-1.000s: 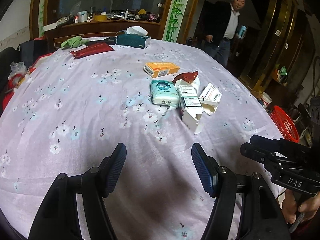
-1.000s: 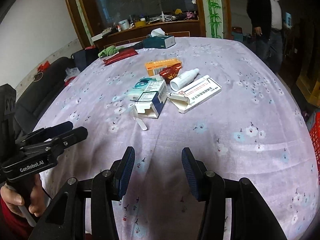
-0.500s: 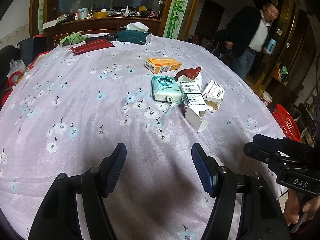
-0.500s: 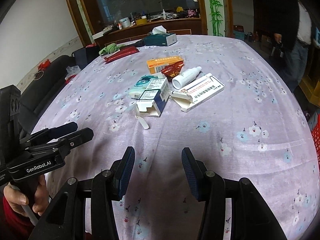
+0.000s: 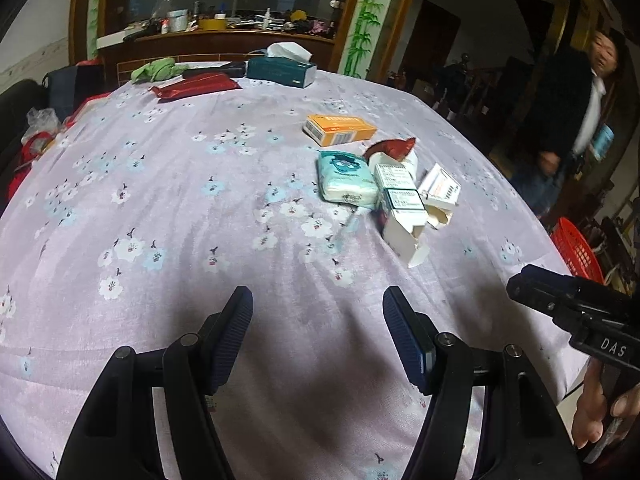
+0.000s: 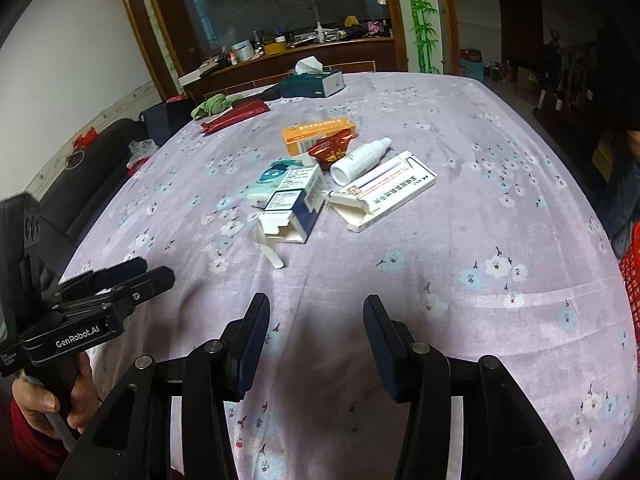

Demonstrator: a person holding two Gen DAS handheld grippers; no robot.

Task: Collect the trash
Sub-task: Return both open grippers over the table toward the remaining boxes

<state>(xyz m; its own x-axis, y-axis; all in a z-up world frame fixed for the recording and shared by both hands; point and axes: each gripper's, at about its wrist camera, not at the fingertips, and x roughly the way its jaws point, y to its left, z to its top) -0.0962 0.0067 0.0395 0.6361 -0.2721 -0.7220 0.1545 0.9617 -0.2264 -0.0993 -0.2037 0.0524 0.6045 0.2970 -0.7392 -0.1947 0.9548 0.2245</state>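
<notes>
A cluster of trash lies mid-table on the lilac flowered cloth: an orange box [image 5: 339, 129], a teal tissue pack [image 5: 346, 177], a red wrapper [image 6: 331, 147], a white bottle [image 6: 361, 160], an opened blue-and-white carton [image 6: 293, 209] and a flat white box [image 6: 383, 190]. My left gripper [image 5: 318, 334] is open and empty above the near cloth, well short of the cluster. My right gripper [image 6: 316, 340] is also open and empty, nearer the table's front edge. Each gripper shows in the other's view: the right gripper [image 5: 576, 304], the left gripper [image 6: 92, 300].
A teal tissue box [image 5: 280, 68], a red pouch [image 5: 196, 86] and a green cloth [image 5: 156, 70] sit at the table's far end. A red basket [image 5: 576, 248] stands off the right edge. A person [image 5: 568, 128] stands at the right. A dark sofa [image 6: 80, 172] runs along the left.
Both grippers have moved slightly forward toward the trash cluster, still open. The person in the background has walked to the right.
</notes>
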